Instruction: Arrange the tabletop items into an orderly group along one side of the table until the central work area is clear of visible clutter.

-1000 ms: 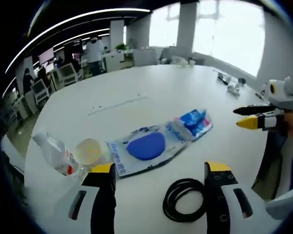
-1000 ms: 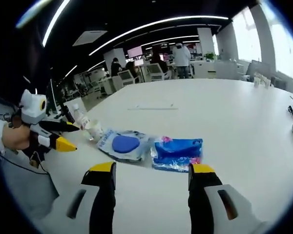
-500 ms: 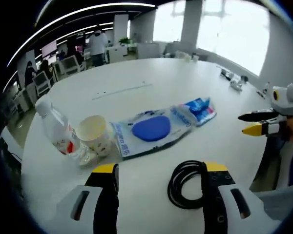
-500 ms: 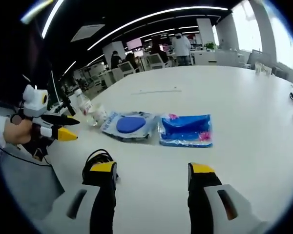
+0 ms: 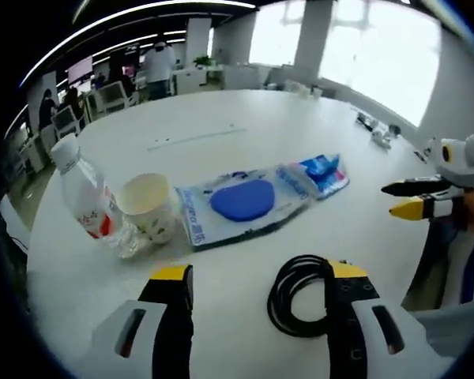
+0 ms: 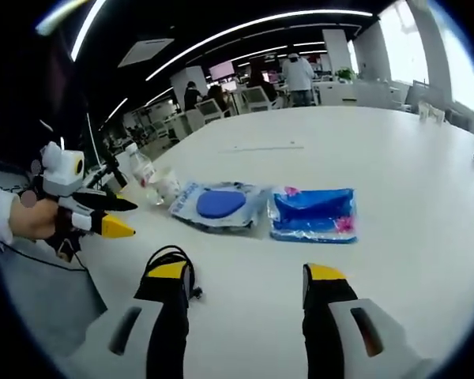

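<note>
Lowering the open, empty left gripper [image 5: 253,276] onto the cable [image 5: 300,296] between its jaws looks best, w/ right gripper [image 6: 241,276] open too.

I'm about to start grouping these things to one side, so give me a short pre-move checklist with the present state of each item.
1. Left tongs open and empty: ok.
2. Right tongs open and empty: ok.
3. Black cable coil within reach, lying flat by the left tongs' right jaw: ok.
4. Paper cup and water bottle upright, side by side: ok; whether the cup holds liquid: cannot tell.
5. Blue pad in its clear bag and blue packet lying flat on the table: ok.
6. Central work area free of clutter: not ok.
</note>
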Available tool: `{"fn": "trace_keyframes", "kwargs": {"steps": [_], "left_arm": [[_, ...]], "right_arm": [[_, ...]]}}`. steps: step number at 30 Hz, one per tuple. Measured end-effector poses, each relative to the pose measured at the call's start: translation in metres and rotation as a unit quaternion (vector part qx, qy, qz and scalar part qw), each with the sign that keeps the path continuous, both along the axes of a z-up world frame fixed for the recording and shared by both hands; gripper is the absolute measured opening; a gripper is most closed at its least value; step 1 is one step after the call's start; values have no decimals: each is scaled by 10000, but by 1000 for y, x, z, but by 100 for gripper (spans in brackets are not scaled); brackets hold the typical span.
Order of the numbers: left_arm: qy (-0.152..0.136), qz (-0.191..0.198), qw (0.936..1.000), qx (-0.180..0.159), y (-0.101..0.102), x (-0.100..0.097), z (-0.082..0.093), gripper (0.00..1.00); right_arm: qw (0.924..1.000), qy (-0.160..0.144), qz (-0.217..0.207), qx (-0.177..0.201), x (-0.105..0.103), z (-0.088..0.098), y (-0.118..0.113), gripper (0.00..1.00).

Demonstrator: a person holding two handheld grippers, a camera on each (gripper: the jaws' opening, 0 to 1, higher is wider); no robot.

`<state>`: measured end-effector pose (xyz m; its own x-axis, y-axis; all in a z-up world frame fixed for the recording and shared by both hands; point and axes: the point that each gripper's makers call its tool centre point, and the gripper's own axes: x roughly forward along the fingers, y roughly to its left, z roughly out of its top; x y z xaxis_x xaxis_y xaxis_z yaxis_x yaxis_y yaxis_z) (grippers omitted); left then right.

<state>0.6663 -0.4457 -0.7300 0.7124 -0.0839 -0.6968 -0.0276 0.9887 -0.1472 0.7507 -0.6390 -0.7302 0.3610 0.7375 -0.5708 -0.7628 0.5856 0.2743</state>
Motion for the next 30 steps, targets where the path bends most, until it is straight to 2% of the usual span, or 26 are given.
{"fn": "trace_keyframes", "kwargs": {"steps": [9,13,16,18,21,25,28,30], "left_arm": [[134,20,9998,-112,-6,-9,-22,60],[201,22,9997,-138,-8,-12,-30,59],[209,18,9997,-145,-7,-14,-34,55],[227,-50,9996,-146,-6,-15,-40,51],[270,-13,9994,-203,-8,-18,-42,50],[309,-41,9993,-230,-15,-21,-44,49],[336,-16,9991,-269,-15,-22,-48,49],[349,-12,9989,-297,-16,-22,-50,48]], "right_arm": [[9985,490,226,-80,-27,-16,21,52],[9974,607,354,-178,-46,-22,32,51],[9966,687,386,-242,-48,-28,36,50],[9952,756,512,-351,-60,-31,40,50],[9940,854,551,-394,-64,-40,46,49],[9927,1048,459,-387,-69,-47,50,48],[9915,1238,61,-389,-62,-55,49,47],[9910,1282,101,-362,-64,-54,51,45]]}}
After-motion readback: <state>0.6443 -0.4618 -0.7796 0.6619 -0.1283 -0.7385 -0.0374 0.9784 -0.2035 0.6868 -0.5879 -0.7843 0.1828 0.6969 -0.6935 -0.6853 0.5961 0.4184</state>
